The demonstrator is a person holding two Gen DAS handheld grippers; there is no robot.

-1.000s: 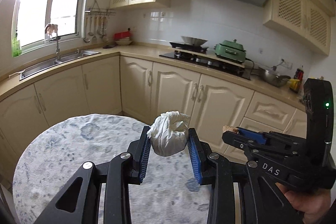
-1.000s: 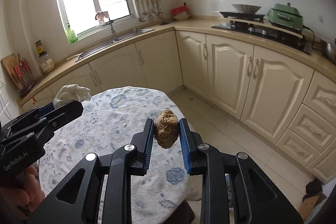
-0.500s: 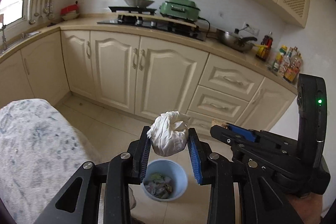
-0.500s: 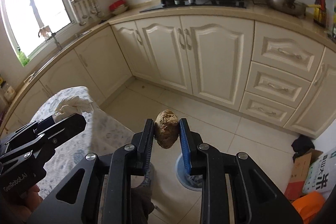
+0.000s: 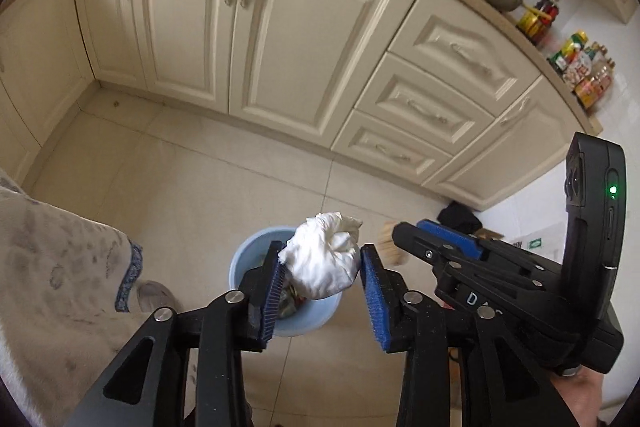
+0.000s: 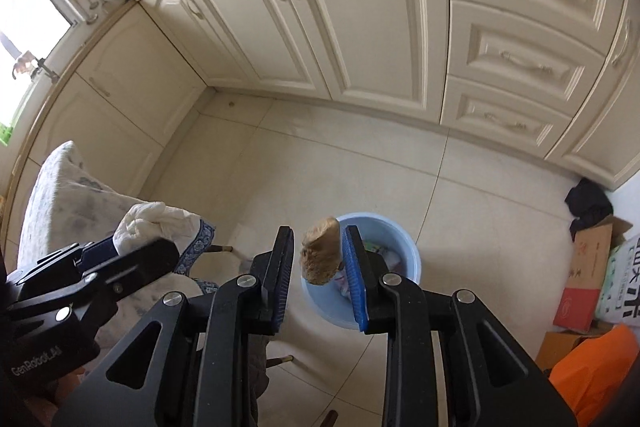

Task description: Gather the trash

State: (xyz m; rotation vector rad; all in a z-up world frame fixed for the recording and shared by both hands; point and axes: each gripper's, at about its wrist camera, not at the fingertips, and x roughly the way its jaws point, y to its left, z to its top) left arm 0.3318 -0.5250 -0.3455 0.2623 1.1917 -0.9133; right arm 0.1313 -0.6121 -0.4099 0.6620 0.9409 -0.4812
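My left gripper (image 5: 320,263) holds a crumpled white tissue wad (image 5: 324,267) directly above the light blue trash bin (image 5: 244,259) on the floor; its jaws look a little spread, with the wad still between the pads. My right gripper (image 6: 318,259) holds a brown crumpled lump (image 6: 320,255), which rests against the right pad with a gap at the left pad, above the same bin (image 6: 400,239). The bin holds several pieces of trash. Each gripper shows in the other's view: the right one (image 5: 436,239) and the left one (image 6: 132,251).
Cream kitchen cabinets (image 5: 280,39) run along the back. The round table with a blue-patterned cloth (image 5: 52,287) is at the left. Cardboard boxes (image 6: 592,267), an orange bag (image 6: 592,367) and a black item (image 6: 588,203) sit on the floor at the right.
Both grippers have swung from the table down toward the floor and now hang over the blue bin. Both sets of jaws have widened around their trash.
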